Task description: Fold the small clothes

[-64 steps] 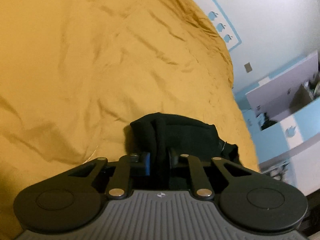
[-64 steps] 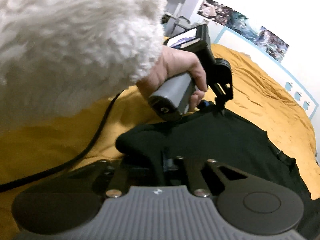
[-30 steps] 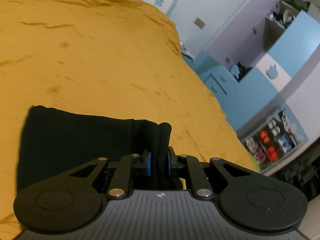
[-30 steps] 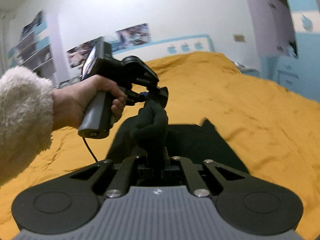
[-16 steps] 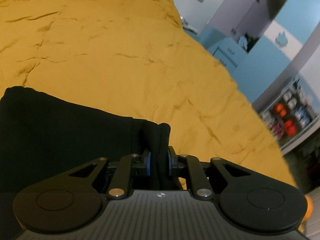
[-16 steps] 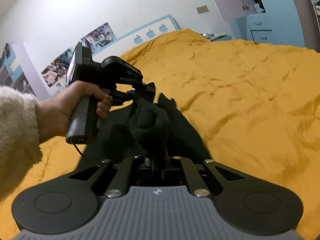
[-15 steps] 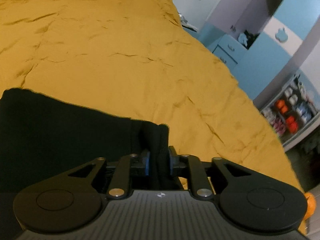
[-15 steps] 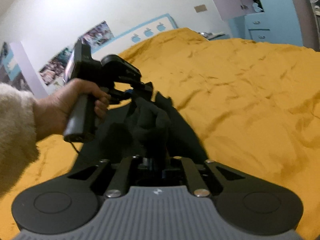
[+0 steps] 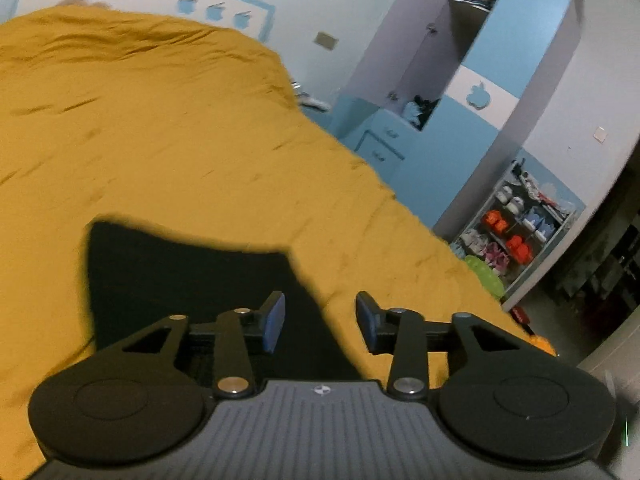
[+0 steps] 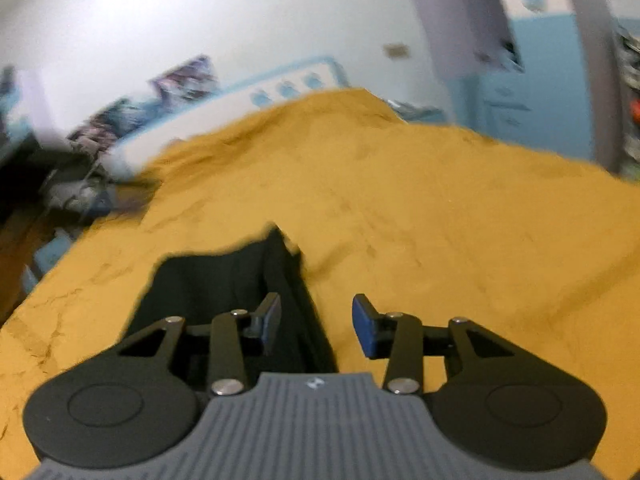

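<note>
Lying flat on the mustard-yellow bedspread (image 9: 168, 152), the black garment (image 9: 180, 276) sits just ahead of both grippers. Its right edge runs under the gap of the left gripper (image 9: 320, 322), whose jaws have just been opening and now stand apart, the blue pads (image 9: 275, 320) pressing on nothing; cloth shows below and between them but is not pinched. The right gripper (image 10: 316, 322) has likewise just been opening: its jaws are parted, with a raised fold of the same garment (image 10: 224, 284) beneath the left pad (the picture is blurred). A blue-and-white wardrobe (image 9: 472, 92) and a shoe rack (image 9: 516, 228) stand beyond the bed.
</note>
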Demonstrator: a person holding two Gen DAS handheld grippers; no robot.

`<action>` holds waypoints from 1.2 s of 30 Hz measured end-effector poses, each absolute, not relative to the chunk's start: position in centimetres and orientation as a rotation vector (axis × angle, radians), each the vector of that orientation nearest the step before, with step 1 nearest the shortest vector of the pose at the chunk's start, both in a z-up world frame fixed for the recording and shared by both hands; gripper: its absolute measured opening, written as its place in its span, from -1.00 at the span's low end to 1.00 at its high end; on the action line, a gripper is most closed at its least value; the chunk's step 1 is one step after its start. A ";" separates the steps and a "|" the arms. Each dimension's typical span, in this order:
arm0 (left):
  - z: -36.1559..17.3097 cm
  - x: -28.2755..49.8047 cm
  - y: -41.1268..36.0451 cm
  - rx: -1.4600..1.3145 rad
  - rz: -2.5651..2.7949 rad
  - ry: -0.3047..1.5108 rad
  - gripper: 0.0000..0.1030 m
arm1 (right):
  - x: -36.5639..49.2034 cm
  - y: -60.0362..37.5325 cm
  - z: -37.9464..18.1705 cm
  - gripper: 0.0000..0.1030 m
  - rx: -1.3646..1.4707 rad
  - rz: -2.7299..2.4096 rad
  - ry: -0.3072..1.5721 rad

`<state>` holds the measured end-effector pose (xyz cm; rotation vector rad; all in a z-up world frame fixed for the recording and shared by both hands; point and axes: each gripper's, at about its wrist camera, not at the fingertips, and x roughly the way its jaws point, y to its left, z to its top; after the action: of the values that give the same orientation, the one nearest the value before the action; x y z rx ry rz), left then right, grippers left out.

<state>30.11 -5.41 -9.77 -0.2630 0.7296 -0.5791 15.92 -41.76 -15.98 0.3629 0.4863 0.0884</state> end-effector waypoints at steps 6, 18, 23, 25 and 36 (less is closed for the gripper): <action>-15.0 25.8 -0.8 -0.349 -0.498 0.837 -0.06 | 26.5 -39.9 -15.6 -0.25 0.300 0.209 0.489; -22.4 25.0 1.0 -0.537 -0.447 0.894 -0.07 | 38.3 -36.9 -22.0 -0.79 0.323 0.233 0.724; -22.0 24.1 0.3 -0.501 -0.468 0.881 -0.07 | 38.8 -37.3 -21.8 -0.87 0.313 0.215 0.677; -22.5 23.6 0.3 -0.479 -0.465 0.888 -0.07 | 39.6 -37.0 -23.4 -0.86 0.303 0.191 0.733; -21.0 22.3 0.1 -0.505 -0.450 0.864 -0.07 | 28.7 -40.9 -18.1 -0.14 0.448 0.347 0.626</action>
<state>22.30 0.11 -21.04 -0.5050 0.8635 -0.4499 28.74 -40.91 -18.14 0.4477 0.6264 0.3473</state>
